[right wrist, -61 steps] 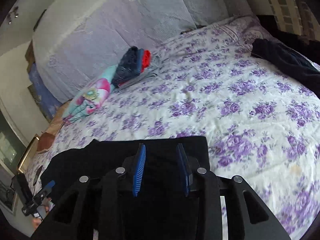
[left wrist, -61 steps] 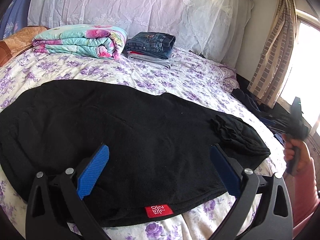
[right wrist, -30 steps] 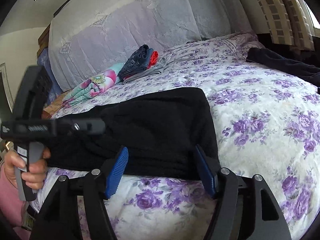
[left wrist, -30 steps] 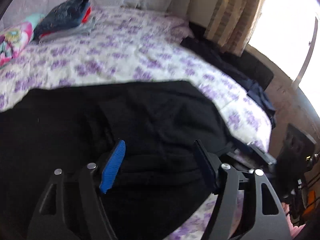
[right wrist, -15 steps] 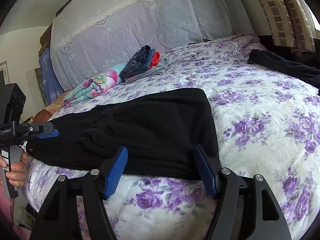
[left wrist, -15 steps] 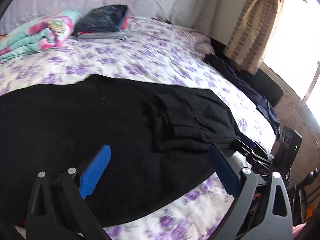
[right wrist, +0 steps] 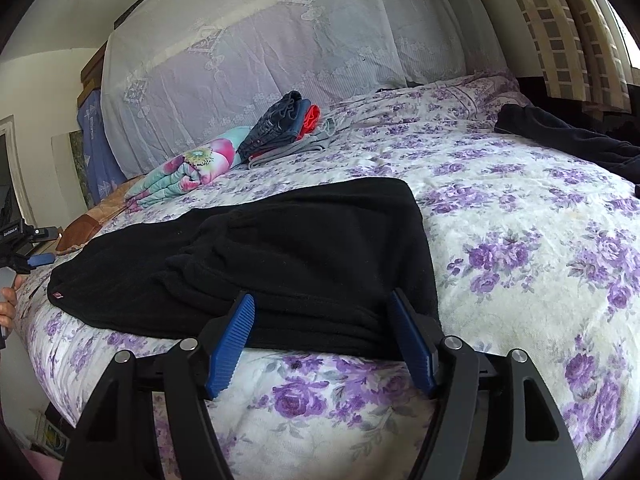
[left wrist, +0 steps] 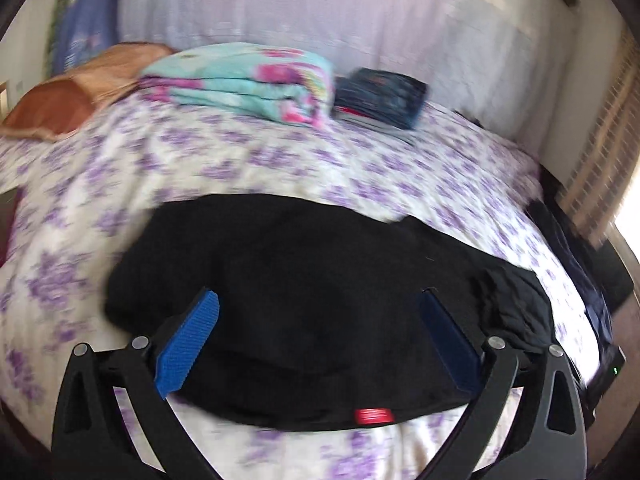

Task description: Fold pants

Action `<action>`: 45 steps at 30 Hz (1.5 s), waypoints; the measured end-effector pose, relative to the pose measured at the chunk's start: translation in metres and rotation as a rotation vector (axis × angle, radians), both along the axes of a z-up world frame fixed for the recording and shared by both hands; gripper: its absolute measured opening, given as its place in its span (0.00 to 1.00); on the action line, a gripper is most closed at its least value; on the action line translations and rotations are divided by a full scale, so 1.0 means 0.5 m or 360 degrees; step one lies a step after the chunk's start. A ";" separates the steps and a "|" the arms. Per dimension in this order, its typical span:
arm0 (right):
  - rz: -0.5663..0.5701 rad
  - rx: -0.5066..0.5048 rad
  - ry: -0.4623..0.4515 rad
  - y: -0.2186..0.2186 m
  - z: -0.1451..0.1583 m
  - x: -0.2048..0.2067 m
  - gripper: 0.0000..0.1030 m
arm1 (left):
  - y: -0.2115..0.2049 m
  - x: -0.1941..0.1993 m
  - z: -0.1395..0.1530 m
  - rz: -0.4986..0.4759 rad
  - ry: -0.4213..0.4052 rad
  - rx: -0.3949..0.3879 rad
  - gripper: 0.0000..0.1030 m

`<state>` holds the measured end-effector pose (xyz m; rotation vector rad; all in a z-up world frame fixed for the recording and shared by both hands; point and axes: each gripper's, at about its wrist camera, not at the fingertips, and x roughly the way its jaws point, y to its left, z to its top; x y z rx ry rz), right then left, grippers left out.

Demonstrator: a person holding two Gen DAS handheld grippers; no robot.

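Black pants [left wrist: 320, 300] lie folded lengthwise across the near edge of the bed, with a small red label [left wrist: 374, 416] on the near hem. In the right wrist view the pants [right wrist: 300, 256] show a bunched fold on top. My left gripper [left wrist: 320, 320] is open and empty, hovering over the pants near the label end. My right gripper [right wrist: 324, 320] is open and empty at the pants' other end, its blue pads [right wrist: 232, 344] just at the near edge of the fabric.
The bed has a purple-flowered sheet [right wrist: 520, 240]. A folded floral blanket [left wrist: 240, 84] and stacked folded jeans [left wrist: 380, 96] lie by the headboard. Dark clothes [right wrist: 568, 140] lie at the far right edge. An orange pillow [left wrist: 52, 108] lies at the far left.
My left gripper has swung back to the left, away from the bunched end, and now faces the headboard over the label end. My right gripper has barely moved.
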<state>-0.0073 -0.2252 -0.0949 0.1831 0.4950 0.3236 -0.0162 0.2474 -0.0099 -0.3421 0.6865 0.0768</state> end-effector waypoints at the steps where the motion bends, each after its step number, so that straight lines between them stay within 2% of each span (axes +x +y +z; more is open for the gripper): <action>1: -0.0002 -0.0012 0.0001 0.001 0.001 0.000 0.68 | 0.027 -0.009 -0.003 0.0066 0.0009 -0.0006 0.95; 7: -0.0124 -0.0177 0.0051 0.046 0.036 -0.005 0.70 | 0.133 -0.053 -0.027 0.0298 0.0060 -0.0018 0.95; 9: -0.0068 -0.0182 0.0009 0.088 0.073 -0.017 0.70 | 0.159 -0.068 -0.035 0.0385 0.0067 0.0027 0.96; 12: 0.0202 -0.0123 -0.0093 0.180 0.126 -0.034 0.70 | 0.190 -0.073 -0.056 0.0415 0.0069 -0.0029 0.96; 14: 0.0449 -0.0152 -0.0164 0.276 0.160 -0.043 0.73 | 0.208 -0.074 -0.081 0.0403 0.0065 -0.0126 0.96; 16: 0.0708 -0.0212 -0.0184 0.382 0.177 -0.048 0.73 | 0.219 -0.075 -0.106 0.0382 0.0058 -0.0162 0.96; 18: 0.0931 -0.0336 -0.0184 0.494 0.179 -0.053 0.73 | 0.217 -0.079 -0.118 0.0334 0.0011 -0.0129 0.96; 21: 0.1120 -0.0608 -0.0241 0.638 0.163 -0.072 0.73 | 0.202 -0.084 -0.120 0.0234 -0.0016 -0.0005 0.96; 24: 0.1247 -0.0804 -0.0254 0.743 0.137 -0.080 0.72 | 0.214 -0.094 -0.117 0.0132 -0.0052 -0.0017 0.96; 31: 0.1323 -0.0944 -0.0206 0.876 0.109 -0.065 0.71 | 0.281 -0.114 -0.088 0.0103 -0.0108 -0.0098 0.96; 39: 0.1233 -0.1063 -0.0251 0.962 0.078 -0.047 0.71 | 0.321 -0.104 -0.081 0.0083 -0.0116 -0.0179 0.96; 41: 0.1229 -0.1051 -0.0236 0.970 0.071 -0.039 0.70 | 0.325 -0.096 -0.079 0.0059 -0.0110 -0.0195 0.96; 43: 0.1230 -0.1019 -0.0212 0.966 0.068 -0.033 0.58 | 0.327 -0.092 -0.076 0.0043 -0.0110 -0.0211 0.96; 45: 0.1190 -0.1002 -0.0228 0.957 0.070 -0.032 0.35 | 0.332 -0.089 -0.074 0.0018 -0.0112 -0.0253 0.96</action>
